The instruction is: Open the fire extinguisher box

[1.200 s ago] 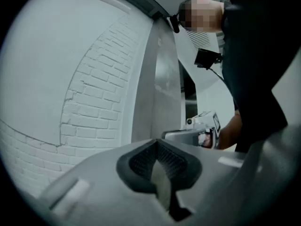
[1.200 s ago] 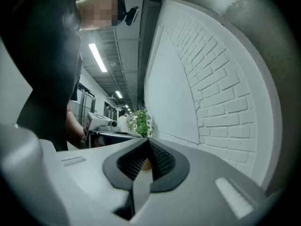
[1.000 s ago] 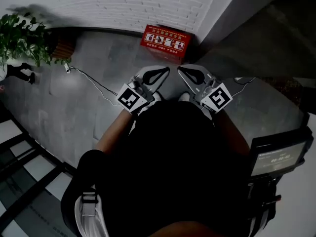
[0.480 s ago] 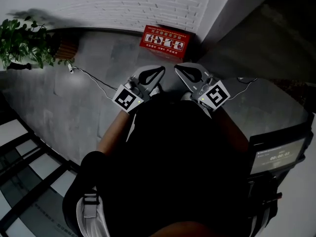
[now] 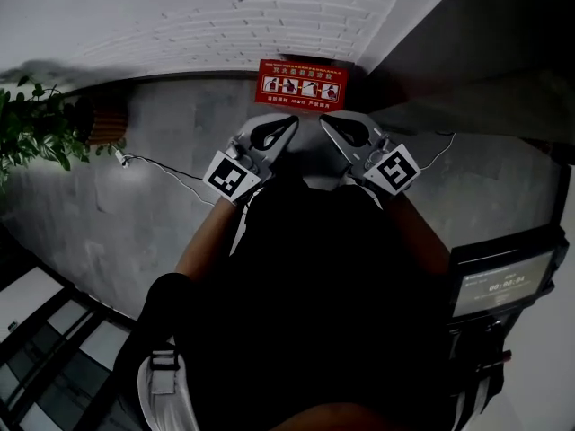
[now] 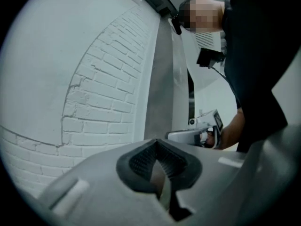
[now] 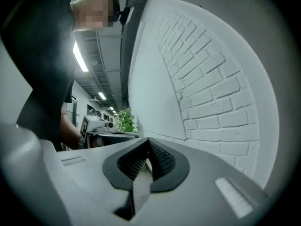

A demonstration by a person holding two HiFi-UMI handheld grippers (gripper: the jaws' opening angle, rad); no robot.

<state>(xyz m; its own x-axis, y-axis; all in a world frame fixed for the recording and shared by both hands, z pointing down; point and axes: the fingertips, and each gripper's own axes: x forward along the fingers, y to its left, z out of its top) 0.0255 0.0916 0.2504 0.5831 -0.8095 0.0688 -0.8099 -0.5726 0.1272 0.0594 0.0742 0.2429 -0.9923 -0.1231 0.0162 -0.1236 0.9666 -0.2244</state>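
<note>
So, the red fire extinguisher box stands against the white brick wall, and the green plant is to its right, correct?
No: the head view shows the green plant to the left of the red fire extinguisher box, not to its right. The box does stand against the white brick wall.

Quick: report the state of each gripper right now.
Left gripper: closed, jaws together, holding nothing.
Right gripper: closed, jaws together, holding nothing.
</note>
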